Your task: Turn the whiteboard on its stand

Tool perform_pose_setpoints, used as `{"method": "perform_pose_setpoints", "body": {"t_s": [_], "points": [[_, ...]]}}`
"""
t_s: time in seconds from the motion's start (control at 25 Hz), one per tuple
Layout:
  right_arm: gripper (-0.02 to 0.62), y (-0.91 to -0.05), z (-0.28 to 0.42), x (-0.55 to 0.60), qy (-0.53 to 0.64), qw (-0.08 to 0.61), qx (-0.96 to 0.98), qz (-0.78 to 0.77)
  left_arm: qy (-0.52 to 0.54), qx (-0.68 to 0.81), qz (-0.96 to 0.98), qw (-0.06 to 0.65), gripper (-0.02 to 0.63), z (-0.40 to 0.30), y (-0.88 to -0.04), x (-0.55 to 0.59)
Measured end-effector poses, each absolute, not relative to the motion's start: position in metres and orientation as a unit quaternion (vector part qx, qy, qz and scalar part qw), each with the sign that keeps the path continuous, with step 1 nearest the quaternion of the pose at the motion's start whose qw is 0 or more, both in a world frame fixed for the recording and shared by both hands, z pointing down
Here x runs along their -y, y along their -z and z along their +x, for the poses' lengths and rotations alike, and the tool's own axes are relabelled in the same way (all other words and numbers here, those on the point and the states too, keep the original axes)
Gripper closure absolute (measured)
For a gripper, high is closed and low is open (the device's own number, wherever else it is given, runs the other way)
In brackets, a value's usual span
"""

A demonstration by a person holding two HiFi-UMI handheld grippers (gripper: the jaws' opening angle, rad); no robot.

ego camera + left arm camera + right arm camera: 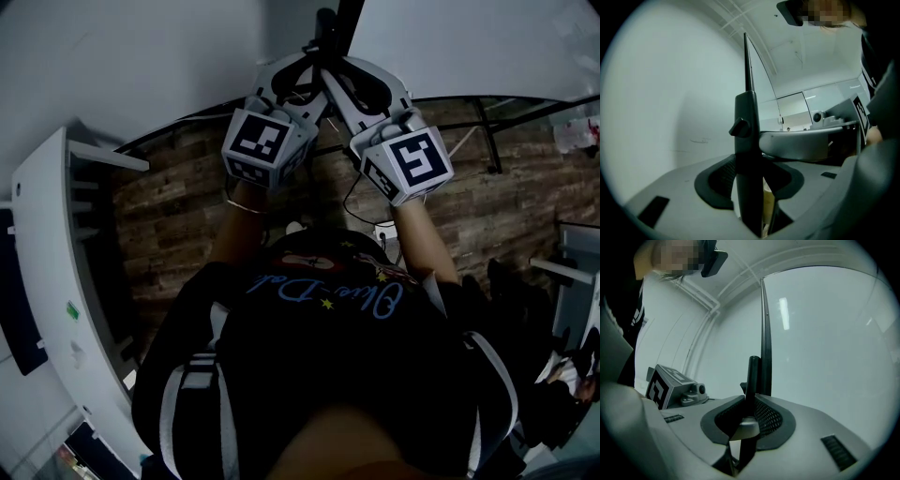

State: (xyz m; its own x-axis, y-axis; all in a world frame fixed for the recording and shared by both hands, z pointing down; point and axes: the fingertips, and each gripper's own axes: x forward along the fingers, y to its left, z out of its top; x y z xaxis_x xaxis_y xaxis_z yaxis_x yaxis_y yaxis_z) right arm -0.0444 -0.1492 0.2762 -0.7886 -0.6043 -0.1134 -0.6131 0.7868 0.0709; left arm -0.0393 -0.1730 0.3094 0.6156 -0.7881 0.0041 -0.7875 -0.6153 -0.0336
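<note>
post (746, 140) is pinched by left gripper (749, 187) and right gripper (747, 420); whiteboard (825, 333) not yet turned; steady swing is called for.

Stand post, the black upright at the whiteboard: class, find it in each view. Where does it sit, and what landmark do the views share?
Head view: stand post top centre, where left gripper and right gripper meet.
Left gripper view: centre, upright, knob on its left, between the jaws.
Right gripper view: lower centre, thin, between the jaws.
Shared landmark: the whiteboard's dark edge rising above it.
</note>
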Motion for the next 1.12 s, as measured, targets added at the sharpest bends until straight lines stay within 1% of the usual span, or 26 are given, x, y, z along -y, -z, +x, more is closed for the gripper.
{"method": "perform_pose_setpoints", "body": {"t_s": [1.12], "points": [[0.534,-0.278,-0.032,0.129,-0.045,0.038,-0.954,-0.292,0.017,-0.469,-0.883,0.008,0.436,-0.027,-0.311,0.154]]}}
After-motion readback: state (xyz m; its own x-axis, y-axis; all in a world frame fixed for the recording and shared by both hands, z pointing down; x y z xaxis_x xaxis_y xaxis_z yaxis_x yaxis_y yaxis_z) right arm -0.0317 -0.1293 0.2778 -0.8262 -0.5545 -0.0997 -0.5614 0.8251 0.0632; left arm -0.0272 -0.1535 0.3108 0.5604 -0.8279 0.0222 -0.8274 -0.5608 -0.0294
